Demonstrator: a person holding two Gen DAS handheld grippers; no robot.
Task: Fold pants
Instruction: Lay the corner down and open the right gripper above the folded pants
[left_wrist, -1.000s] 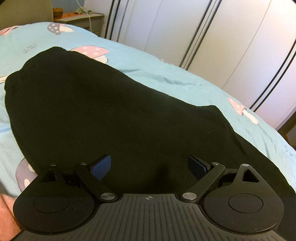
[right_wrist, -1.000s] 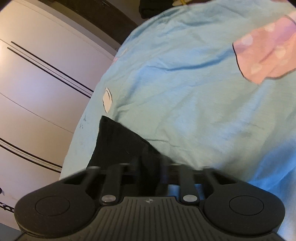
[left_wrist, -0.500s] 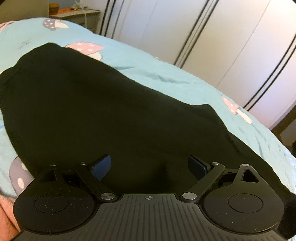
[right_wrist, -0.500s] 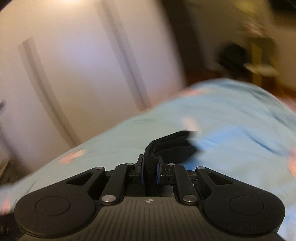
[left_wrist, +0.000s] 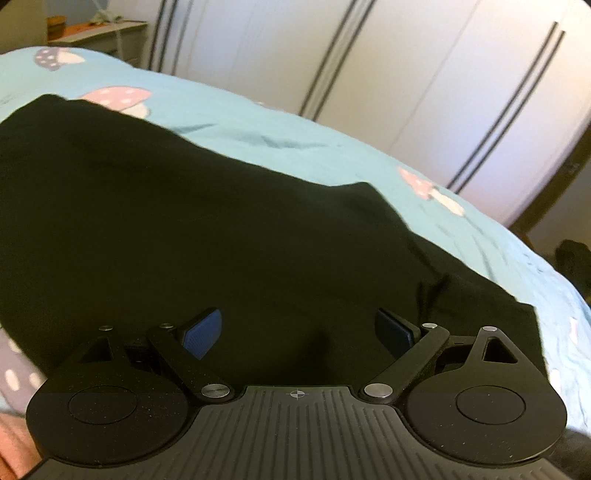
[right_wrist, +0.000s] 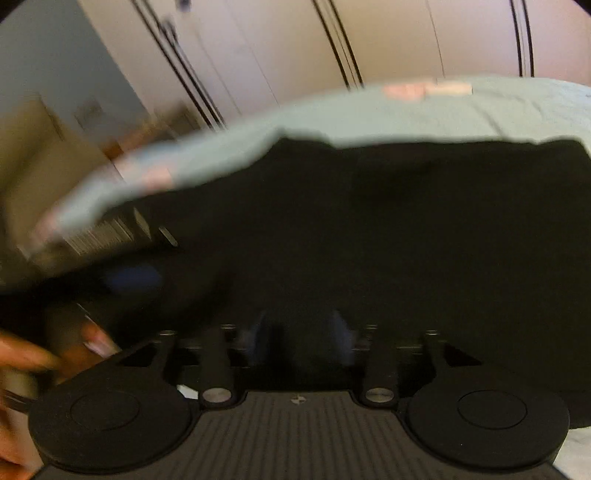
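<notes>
The black pants (left_wrist: 207, 229) lie spread on the bed (left_wrist: 280, 136), directly ahead of and beneath the left gripper (left_wrist: 297, 334), whose jaws stand wide apart with nothing between them, the blue pads (left_wrist: 202, 333) hovering just over the cloth. From these jaws the garment's long axis runs from far left to near right, ending in a narrower part off to the right of the jaws.

In the right wrist view the right gripper (right_wrist: 300, 338) also has dark cloth filling the space ahead of its jaws. They look partly apart, but the picture is blurred and black on black, so I cannot tell whether they hold any fabric. Something dark with a blue patch shows off to the left of these jaws (possibly the other gripper, too smeared to say).

My judgement is that the left gripper is nearer a clean grasp, since cloth lies right under its open jaws.

The bed carries a light blue sheet printed with mushrooms (left_wrist: 118, 98). White wardrobe doors (left_wrist: 424, 74) with dark stripes stand beyond it.
</notes>
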